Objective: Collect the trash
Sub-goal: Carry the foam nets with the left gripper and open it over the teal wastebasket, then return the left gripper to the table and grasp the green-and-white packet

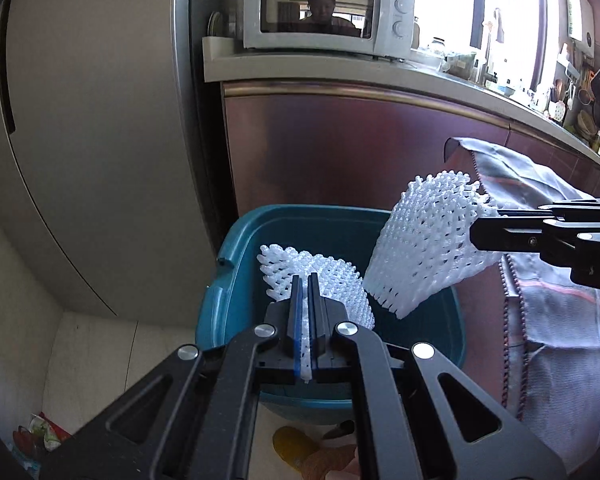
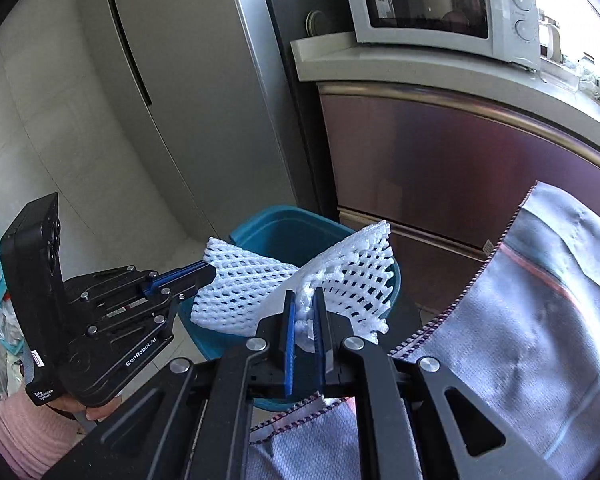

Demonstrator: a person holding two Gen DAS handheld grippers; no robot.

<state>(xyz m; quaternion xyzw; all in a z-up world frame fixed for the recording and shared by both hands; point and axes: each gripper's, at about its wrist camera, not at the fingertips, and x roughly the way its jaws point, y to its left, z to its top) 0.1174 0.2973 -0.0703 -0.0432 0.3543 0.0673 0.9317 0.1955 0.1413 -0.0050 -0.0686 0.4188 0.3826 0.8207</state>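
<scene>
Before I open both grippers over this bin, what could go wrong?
1. The right gripper holds its white foam mesh sleeve near the rim of the teal plastic bin; released here, it might fall outside.
2. The grey striped cloth hangs close by and may snag it.
3. The left gripper's foam net might cling to the pads.

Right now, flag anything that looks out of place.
Colorful snack wrappers lie on the floor left of the teal bin, not inside it. Both tongs hold white foam nets over the bin.
</scene>
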